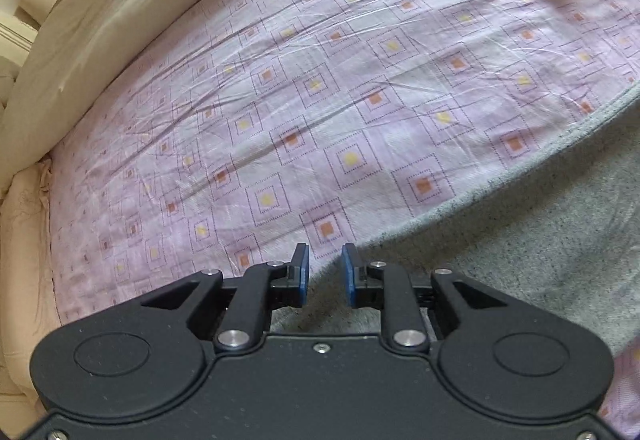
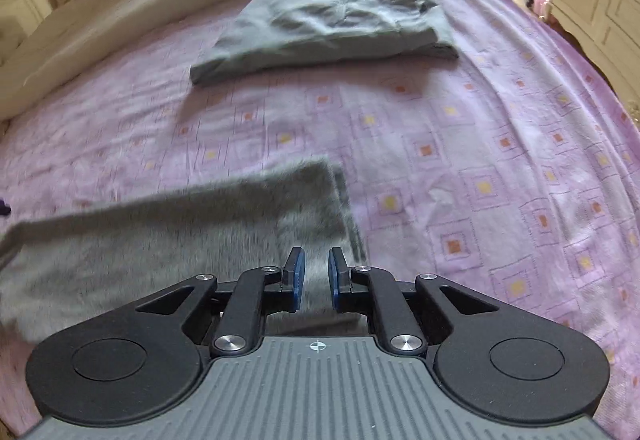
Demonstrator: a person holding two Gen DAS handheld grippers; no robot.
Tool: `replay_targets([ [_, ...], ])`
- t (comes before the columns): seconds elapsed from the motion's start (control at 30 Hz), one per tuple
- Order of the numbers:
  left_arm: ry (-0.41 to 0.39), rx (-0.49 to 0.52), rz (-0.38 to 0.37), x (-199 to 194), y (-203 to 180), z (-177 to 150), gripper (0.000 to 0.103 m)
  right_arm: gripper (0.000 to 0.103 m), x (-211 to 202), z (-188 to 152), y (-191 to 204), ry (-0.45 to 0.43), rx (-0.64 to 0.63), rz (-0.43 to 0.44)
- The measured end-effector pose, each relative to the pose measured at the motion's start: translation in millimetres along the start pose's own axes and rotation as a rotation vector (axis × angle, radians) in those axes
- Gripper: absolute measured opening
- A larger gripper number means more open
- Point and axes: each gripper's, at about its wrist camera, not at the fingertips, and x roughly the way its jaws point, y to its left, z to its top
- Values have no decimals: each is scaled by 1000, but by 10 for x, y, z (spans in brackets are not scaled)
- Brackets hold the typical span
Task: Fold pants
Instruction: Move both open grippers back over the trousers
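Two wrist views. Left wrist: the left gripper (image 1: 325, 272) is hovering with a narrow gap between its jaws, gripping nothing; the grey fleece pants (image 1: 520, 240) are lying beneath and right of it on the pink bedsheet (image 1: 280, 99). Right wrist: the right gripper (image 2: 317, 274) is likewise slightly parted and empty over the pants (image 2: 160, 240); a folded green garment (image 2: 328, 27) is lying far ahead. Risk: narrow jaws catching one layer only, skewing the fold.

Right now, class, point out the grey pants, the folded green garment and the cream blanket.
grey pants (image 2: 168, 240): right wrist view, flat middle.
folded green garment (image 2: 328, 27): right wrist view, top layer.
cream blanket (image 1: 132, 11): left wrist view, rolled edge.
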Motion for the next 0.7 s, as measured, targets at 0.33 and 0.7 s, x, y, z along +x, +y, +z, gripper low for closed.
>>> replay_targets([
  [0.33,66,-171,44,-490,256,-885,31,13,-9,-91,23,3,64,-153],
  [0.7,128,-278,92,-522,677,-1820,39,14,-440,-196,1118,-120,-74,89],
])
